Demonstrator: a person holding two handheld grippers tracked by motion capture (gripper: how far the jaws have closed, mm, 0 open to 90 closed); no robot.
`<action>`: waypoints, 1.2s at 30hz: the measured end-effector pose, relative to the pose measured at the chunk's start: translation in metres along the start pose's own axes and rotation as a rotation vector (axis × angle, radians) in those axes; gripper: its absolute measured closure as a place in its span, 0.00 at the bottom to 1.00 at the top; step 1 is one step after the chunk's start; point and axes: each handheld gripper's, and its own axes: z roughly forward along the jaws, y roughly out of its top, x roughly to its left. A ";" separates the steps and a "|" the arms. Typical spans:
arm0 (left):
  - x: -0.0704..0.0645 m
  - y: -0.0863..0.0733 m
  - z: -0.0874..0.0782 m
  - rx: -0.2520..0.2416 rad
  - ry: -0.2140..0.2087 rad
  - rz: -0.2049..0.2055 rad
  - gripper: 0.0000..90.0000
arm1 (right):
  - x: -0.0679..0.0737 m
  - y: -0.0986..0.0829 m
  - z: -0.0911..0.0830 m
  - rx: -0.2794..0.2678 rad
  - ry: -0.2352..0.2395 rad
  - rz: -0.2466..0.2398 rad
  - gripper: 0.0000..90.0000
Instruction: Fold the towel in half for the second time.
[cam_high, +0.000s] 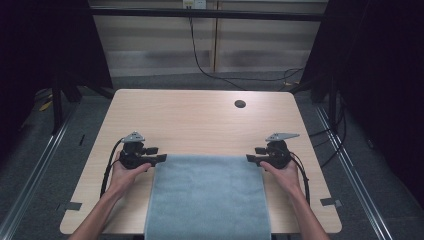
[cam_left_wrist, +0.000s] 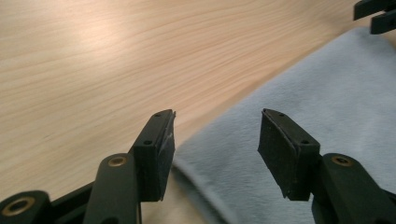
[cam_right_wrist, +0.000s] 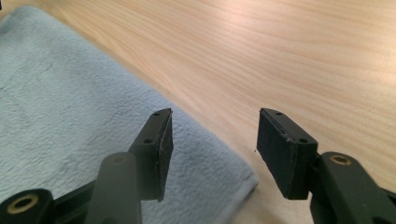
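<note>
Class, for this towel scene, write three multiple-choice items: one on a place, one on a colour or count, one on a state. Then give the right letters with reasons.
1. Where does the soft grey-blue cloth towel lie on the light wooden table?
A. at the far edge
B. at the near edge, between the two grippers
C. beside the round hole

2. How many towels lie on the table?
A. one
B. two
C. three

3. How do the jaws of the left gripper and the right gripper stand?
A. both shut on the towel
B. one open, one shut
C. both open

Answers:
1 B: the high view shows it running off the near edge, a gripper at each far corner.
2 A: a single flat towel shows there.
3 C: each gripper view shows a wide gap between the black jaws, with a towel corner below it.
</note>
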 end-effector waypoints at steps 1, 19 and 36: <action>0.004 -0.002 0.001 0.002 -0.003 0.009 0.47 | -0.005 -0.001 0.002 -0.005 -0.003 0.007 0.48; -0.001 -0.011 0.018 0.077 -0.033 0.077 0.73 | 0.003 -0.011 0.014 0.052 0.034 -0.015 0.85; -0.002 0.034 -0.017 -0.124 -0.040 0.039 0.91 | 0.001 0.037 -0.029 -0.132 0.053 -0.016 0.94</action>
